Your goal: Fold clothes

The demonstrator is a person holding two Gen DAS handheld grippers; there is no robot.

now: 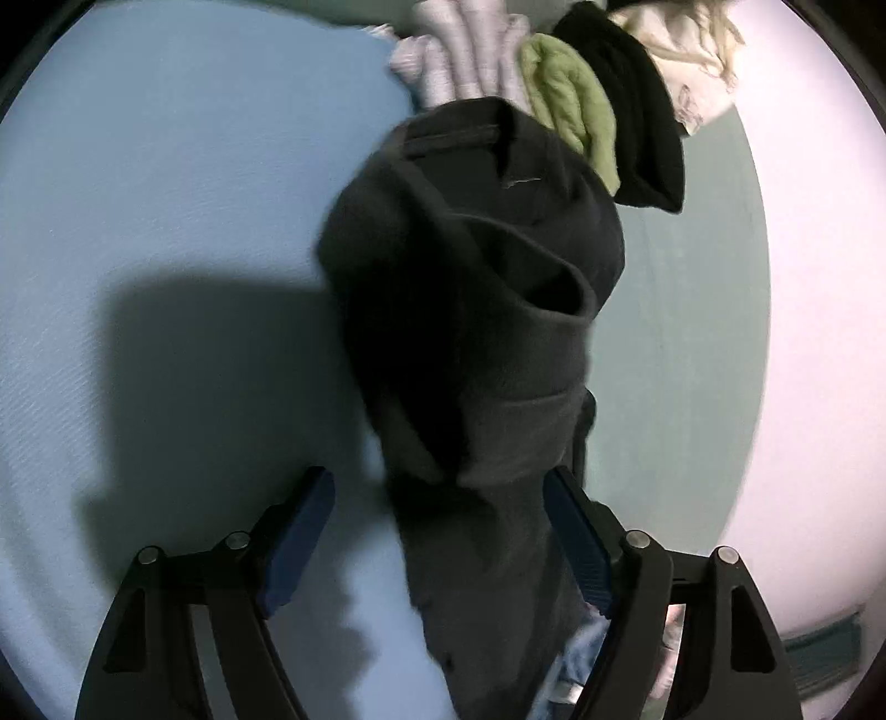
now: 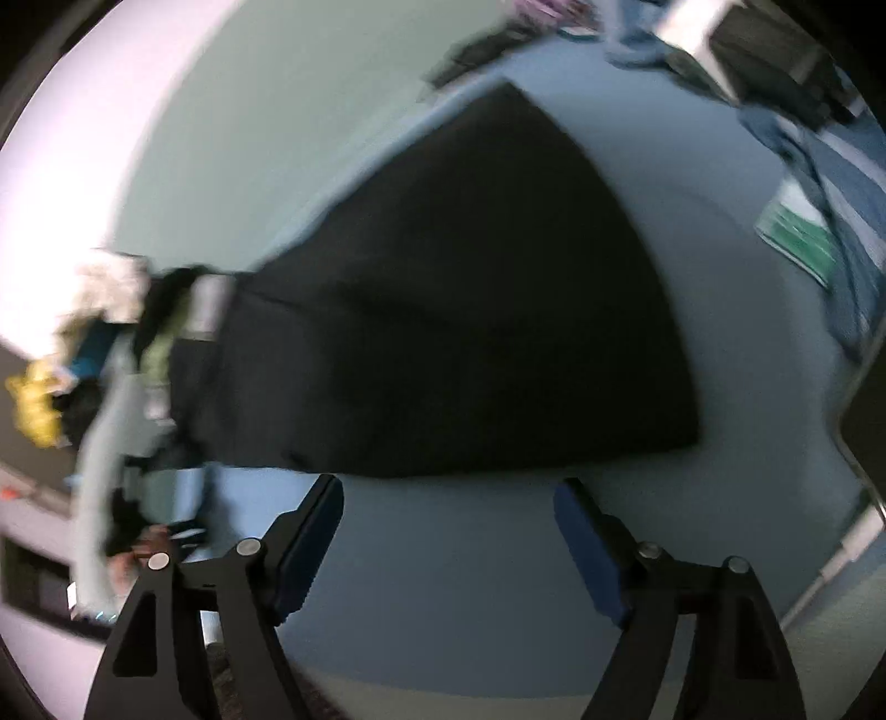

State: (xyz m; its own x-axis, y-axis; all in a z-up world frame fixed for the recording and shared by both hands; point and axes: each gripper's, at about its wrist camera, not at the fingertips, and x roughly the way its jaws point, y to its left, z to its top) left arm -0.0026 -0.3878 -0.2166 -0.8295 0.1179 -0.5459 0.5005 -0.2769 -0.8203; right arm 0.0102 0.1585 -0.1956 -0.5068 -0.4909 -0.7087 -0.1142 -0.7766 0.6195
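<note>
A dark grey garment (image 1: 476,310) hangs bunched in front of my left gripper (image 1: 440,482). Its cloth passes between the wide-apart blue pads (image 1: 302,537) without being pinched. In the right wrist view the same dark garment (image 2: 470,321) lies spread flat on the pale blue surface (image 2: 443,581), just beyond my right gripper (image 2: 448,493). That gripper is open and empty, with its pads (image 2: 313,548) short of the cloth's near edge.
A pile of clothes sits at the far edge: pale pink (image 1: 470,61), green (image 1: 576,116), black (image 1: 637,111) and cream (image 1: 686,50) pieces. Blue clothes (image 2: 803,160) and a green item (image 2: 797,238) lie at the right. Pale wall (image 1: 819,332) beyond.
</note>
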